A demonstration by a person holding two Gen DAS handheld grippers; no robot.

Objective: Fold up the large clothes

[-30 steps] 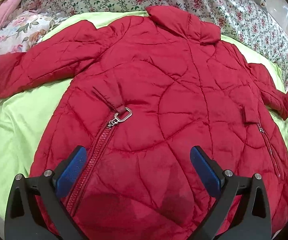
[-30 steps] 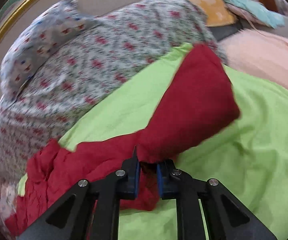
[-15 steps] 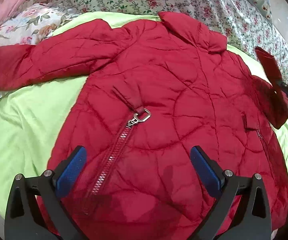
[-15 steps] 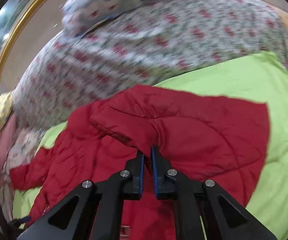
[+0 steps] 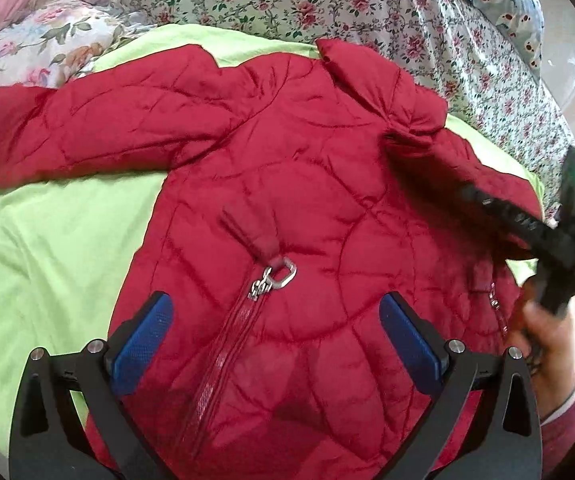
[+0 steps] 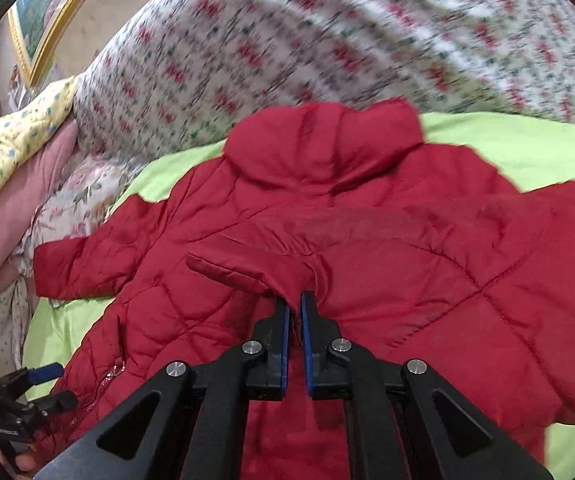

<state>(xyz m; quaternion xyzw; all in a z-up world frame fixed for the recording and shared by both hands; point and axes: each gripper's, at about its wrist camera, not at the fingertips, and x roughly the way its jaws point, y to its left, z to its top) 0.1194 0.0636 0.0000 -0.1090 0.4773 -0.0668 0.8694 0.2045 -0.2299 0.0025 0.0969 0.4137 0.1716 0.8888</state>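
Observation:
A red quilted jacket (image 5: 287, 184) lies spread on a lime-green sheet (image 5: 47, 240), collar (image 5: 371, 84) at the far side. Its left sleeve (image 5: 67, 128) stretches out to the left. My left gripper (image 5: 275, 328) is open and empty, hovering over the jacket's lower front near the zipper pull (image 5: 275, 278). My right gripper (image 6: 295, 320) is shut on the jacket's right sleeve (image 6: 427, 248), which is drawn across the jacket body (image 6: 207, 320). The right gripper also shows at the right edge of the left wrist view (image 5: 527, 224).
Floral bedding (image 5: 327, 4) is piled behind the jacket, with a floral pillow (image 5: 35, 44) at the far left. A pink and a yellow pillow (image 6: 3, 152) lie to the left in the right wrist view. A gold picture frame (image 6: 47, 36) hangs on the wall.
My right gripper has carried the right sleeve up and over onto the jacket's body. My left gripper has shifted a little to the left over the jacket and stayed open.

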